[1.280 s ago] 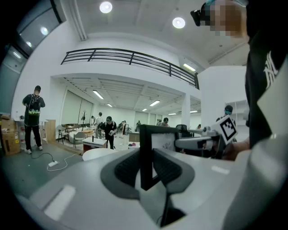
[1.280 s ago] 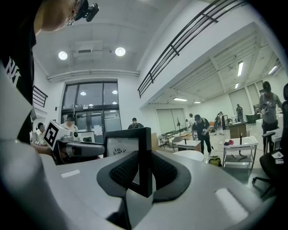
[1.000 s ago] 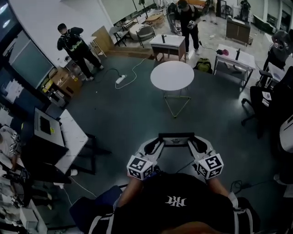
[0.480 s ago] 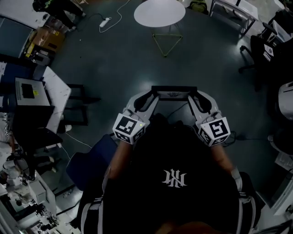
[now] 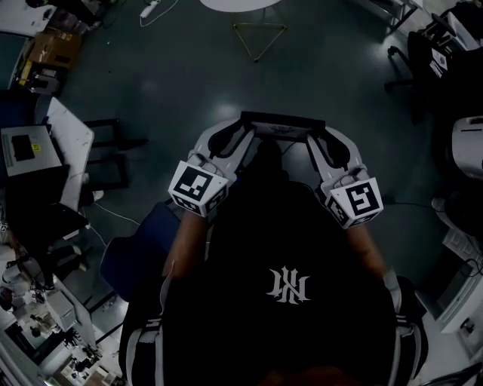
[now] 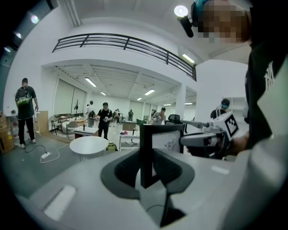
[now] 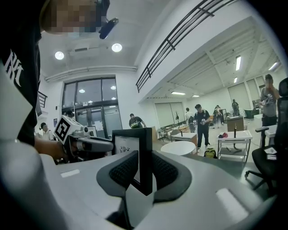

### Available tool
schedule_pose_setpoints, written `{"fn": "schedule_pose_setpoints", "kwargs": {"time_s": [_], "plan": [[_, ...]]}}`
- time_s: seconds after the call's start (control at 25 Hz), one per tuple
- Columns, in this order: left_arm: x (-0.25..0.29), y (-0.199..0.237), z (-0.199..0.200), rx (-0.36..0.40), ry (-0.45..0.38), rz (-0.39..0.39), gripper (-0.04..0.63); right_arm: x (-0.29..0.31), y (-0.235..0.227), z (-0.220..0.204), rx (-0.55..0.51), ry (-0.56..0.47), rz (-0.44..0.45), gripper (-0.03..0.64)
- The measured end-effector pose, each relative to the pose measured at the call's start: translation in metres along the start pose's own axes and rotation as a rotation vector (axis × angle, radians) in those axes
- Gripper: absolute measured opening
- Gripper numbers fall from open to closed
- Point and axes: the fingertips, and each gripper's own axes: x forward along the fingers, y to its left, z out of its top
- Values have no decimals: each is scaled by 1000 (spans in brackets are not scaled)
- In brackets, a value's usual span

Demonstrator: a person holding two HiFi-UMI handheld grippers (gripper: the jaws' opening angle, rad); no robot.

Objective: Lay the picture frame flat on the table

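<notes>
I hold a black picture frame [image 5: 281,121] upright in the air in front of my chest, between both grippers. My left gripper [image 5: 241,136] is shut on the frame's left side edge. In the left gripper view that dark edge [image 6: 145,152] stands between the ribbed pads [image 6: 128,168], with the white picture [image 6: 167,143] behind. The right gripper [image 5: 321,137] is shut on the opposite side edge [image 7: 145,155], which is pinched between its pads [image 7: 123,170]. Each gripper view shows the other gripper across the frame.
A round white table [image 6: 90,144] stands ahead on the dark floor; only its near rim [image 5: 234,4] shows in the head view. Office chairs [image 5: 423,53] are at the right, and a desk [image 5: 72,143] with equipment at the left. Several people stand far off.
The head view has swung downward: the round table has slid nearly out of the top, and the frame and grippers now sit higher in the picture. Both grips on the frame are unchanged.
</notes>
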Motion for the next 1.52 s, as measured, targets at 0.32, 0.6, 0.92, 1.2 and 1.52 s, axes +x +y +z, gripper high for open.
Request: {"fn": "schedule_pose_setpoints", "kwargs": {"time_s": [0.32,0.6,0.92,1.2,1.52], "plan": [[62,37,25,-15,-16,-65,75,44,-53,22,-21,37,-46,87],[127,91,55,-29,-27,-110,75,101,-107,51,-13,44,-77,87],[207,151,86,-38,-42,-167,75,171,-180,84,-27,62,-143,87],[270,179,97,-36,-13,-196,77,210,-239,99,-36,62,-131,87],[369,162,124,-26,-6,-86,77,218,-352,109,-35,54,7,86]]}}
